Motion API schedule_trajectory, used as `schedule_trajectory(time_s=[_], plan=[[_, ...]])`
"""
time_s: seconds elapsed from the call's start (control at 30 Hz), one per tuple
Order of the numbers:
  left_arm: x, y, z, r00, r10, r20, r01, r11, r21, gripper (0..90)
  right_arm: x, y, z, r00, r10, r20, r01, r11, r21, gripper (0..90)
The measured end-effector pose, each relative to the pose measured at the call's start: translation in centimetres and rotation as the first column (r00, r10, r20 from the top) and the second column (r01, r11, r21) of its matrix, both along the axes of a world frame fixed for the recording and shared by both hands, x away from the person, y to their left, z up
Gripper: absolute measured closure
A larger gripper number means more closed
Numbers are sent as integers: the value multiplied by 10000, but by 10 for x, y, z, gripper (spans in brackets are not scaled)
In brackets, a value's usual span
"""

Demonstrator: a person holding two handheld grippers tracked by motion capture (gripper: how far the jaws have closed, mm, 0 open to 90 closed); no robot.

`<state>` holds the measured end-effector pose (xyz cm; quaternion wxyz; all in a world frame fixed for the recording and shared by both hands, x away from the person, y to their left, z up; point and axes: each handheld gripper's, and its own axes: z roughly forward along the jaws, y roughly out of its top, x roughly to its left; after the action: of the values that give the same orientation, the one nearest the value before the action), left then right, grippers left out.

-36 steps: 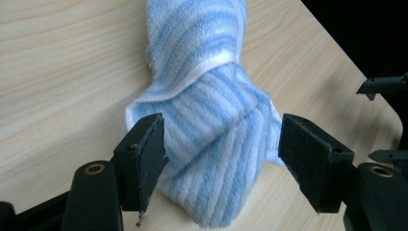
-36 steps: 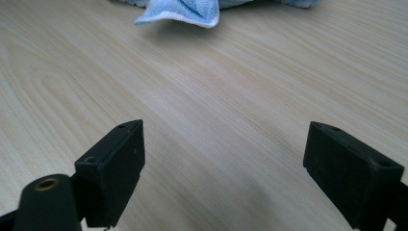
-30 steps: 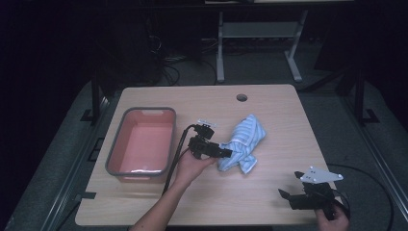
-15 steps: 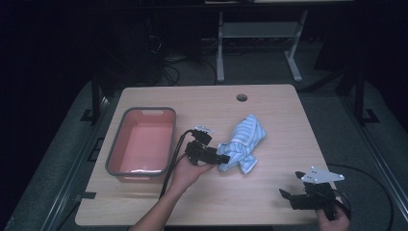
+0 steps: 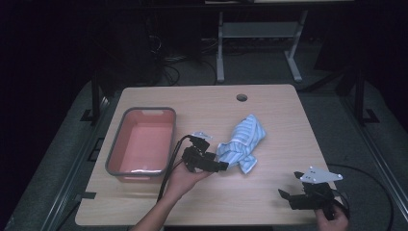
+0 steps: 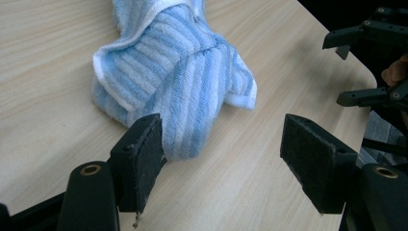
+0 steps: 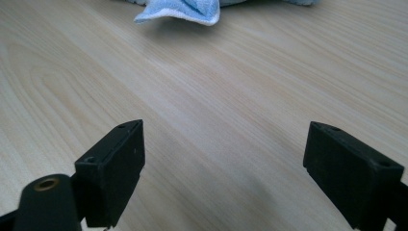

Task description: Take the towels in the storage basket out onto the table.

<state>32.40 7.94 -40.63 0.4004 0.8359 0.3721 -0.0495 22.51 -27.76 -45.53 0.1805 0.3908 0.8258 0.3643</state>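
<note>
A crumpled blue-and-white striped towel [image 5: 243,144] lies on the wooden table [image 5: 202,202], right of centre. My left gripper [image 5: 222,166] sits just left of it, pointing at its near end, jaws open. In the left gripper view [image 6: 223,144] the towel [image 6: 178,82] hangs close in front, one fold brushing the left pad [image 6: 144,159], and the right pad stands well clear. My right gripper [image 5: 289,184] rests near the table's front right corner, open. In the right gripper view [image 7: 226,144] bare wood lies between its pads, with a towel corner [image 7: 180,9] far ahead.
A grey-rimmed pink bin [image 5: 115,144] stands at the left of the table and looks empty. A cable hole [image 5: 241,97] sits near the far edge. The right gripper's jaws [image 6: 365,62] show past the towel in the left gripper view. The surroundings are dark.
My left gripper has drawn back a little from the towel toward the near edge. The towel and my right gripper have stayed in place.
</note>
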Motion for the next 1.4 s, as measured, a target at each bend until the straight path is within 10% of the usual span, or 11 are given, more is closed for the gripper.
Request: schedule_trajectory(time_s=[1.4], plan=[[-44, 25, -17, 9994, -267, 201, 274, 9990, -342, 290, 0, -2, 0, 10000, -58, 43, 58, 10000, -26, 139]])
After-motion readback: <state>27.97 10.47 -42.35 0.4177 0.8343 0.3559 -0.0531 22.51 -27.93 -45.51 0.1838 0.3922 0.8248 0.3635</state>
